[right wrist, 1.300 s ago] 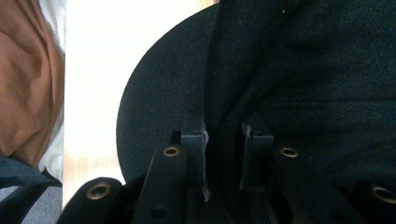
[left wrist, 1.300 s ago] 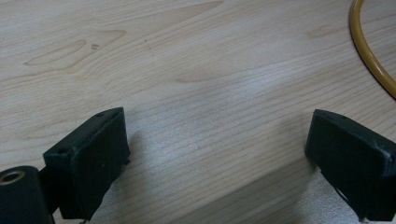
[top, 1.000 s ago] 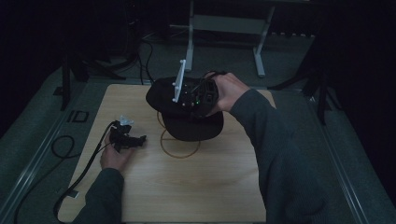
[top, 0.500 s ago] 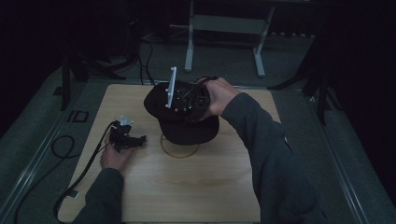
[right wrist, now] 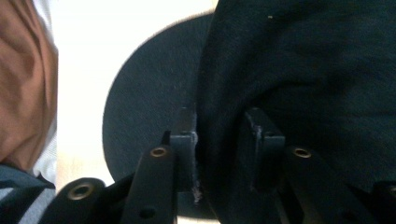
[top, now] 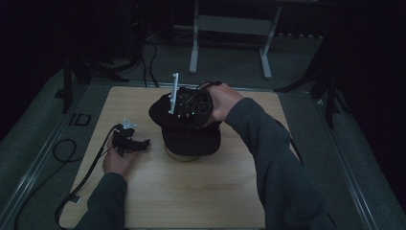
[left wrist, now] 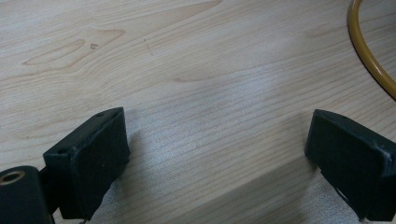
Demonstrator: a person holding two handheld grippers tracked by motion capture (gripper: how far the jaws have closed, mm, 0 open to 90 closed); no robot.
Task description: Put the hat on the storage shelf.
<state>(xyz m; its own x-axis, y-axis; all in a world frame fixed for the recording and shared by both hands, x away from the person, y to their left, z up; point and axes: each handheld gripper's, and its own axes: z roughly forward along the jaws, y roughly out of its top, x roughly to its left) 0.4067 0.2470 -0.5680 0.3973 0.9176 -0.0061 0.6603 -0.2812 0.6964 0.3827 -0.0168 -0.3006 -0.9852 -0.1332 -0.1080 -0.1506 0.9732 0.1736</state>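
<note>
Right now I am setting the black cap (top: 189, 132) down on the yellow ring (top: 184, 155) in the middle of the tabletop (top: 201, 191). My right tool (right wrist: 219, 135) has a fold of the cap between its jaws, which have just been opening. Next I should let go fully and lift away. My left tool (left wrist: 217, 140) rests wide open and empty at nine o'clock. The dark makes the cap's shape hard to see.
</note>
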